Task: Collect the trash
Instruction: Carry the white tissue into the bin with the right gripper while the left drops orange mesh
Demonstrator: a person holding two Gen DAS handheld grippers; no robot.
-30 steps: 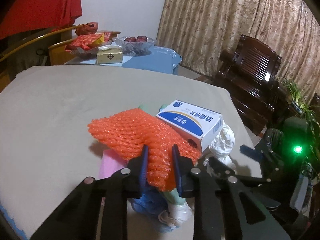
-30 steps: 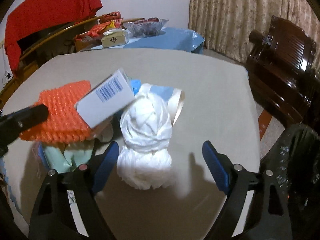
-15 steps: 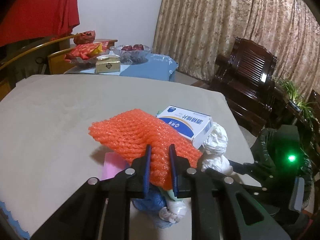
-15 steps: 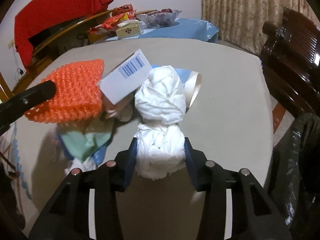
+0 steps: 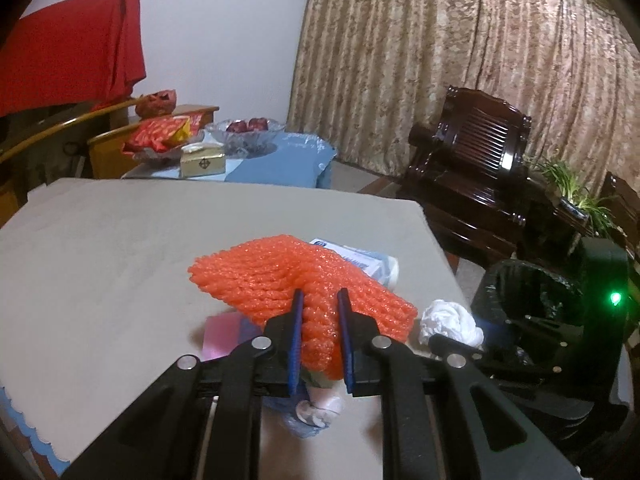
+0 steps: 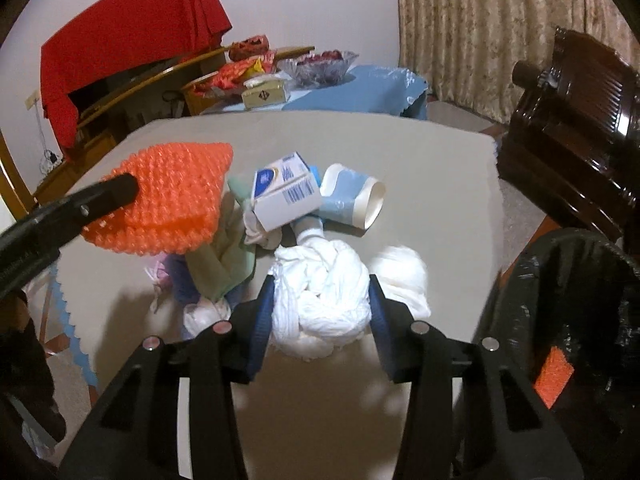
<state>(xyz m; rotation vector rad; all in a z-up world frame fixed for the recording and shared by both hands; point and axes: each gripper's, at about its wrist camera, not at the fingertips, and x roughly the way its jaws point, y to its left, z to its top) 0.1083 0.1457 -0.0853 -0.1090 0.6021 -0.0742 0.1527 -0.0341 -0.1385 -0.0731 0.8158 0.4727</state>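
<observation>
Mid-task, with most of the trash left on the desk [image 6: 420, 168].

Left tool [image 5: 319, 302]: pressed nearly together, pinching the orange foam net [image 5: 288, 276] by its near edge, the net held up over the pile. Right tool [image 6: 322, 280]: jaws recently closed in, now clamped on the white crumpled wad [image 6: 320, 292], pads pressing both its sides, wad apparently just clear of the desk.

Already done, by the look of it: one orange scrap [image 6: 554, 376] lying inside the black-lined bin [image 6: 580, 264], just off the desk's right edge.

Not yet in the bin:
- both held pieces, neither over the bin's mouth
- blue-and-white carton [image 6: 286, 192], lying on the pile
- paper cup [image 6: 354, 198] on its side, touching the carton
- a second white wad [image 6: 404, 276] just beside the held one
- pale green wrapper [image 6: 224, 260], bluish bag and small white scraps under the net
- pink sheet [image 5: 224, 332] flat beneath the net, seen from the left wrist

Next, probably: carrying both loads rightward to the bin and letting go, then several more trips for the rest.
</observation>
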